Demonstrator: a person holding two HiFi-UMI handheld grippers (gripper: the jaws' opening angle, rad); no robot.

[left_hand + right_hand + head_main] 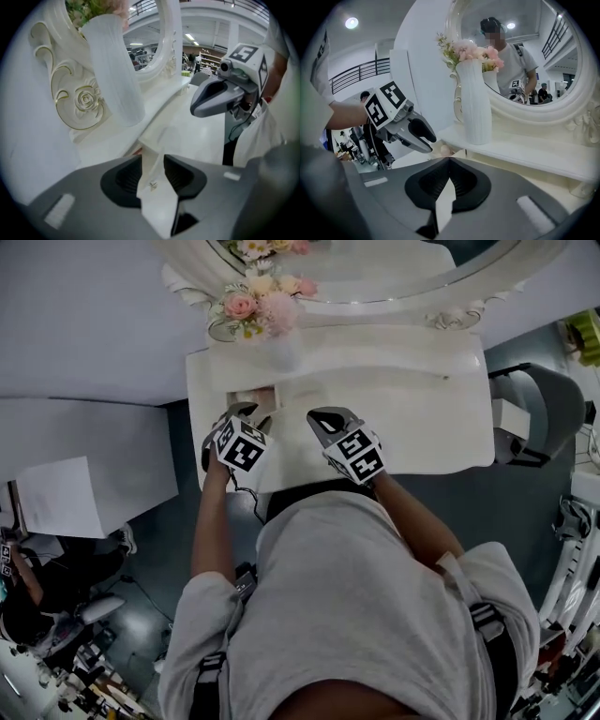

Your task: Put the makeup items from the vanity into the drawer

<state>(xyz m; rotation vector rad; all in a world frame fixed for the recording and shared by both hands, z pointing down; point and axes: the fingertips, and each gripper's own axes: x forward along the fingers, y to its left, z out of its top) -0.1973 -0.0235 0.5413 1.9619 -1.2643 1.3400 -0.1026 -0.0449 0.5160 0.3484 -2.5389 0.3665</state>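
The white vanity [422,418] holds a small open drawer [255,397] at its left with a pinkish item [445,150] in it; what the item is cannot be made out. My left gripper [246,412] hangs just in front of that drawer. Its jaws [152,171] stand apart, with the white drawer front and its small knob [153,185] showing through the gap and nothing gripped. My right gripper [321,418] hovers over the vanity top beside it, and its fingertips [449,161] meet with nothing in them. Each gripper shows in the other's view: right gripper [206,101], left gripper [424,138].
A ribbed white vase [281,348] of pink flowers stands on the raised shelf just behind the drawer, close to both grippers. The oval mirror [375,268] rises behind it. A grey chair [539,413] sits at the vanity's right end, and a sheet of paper [61,493] lies on a table at the left.
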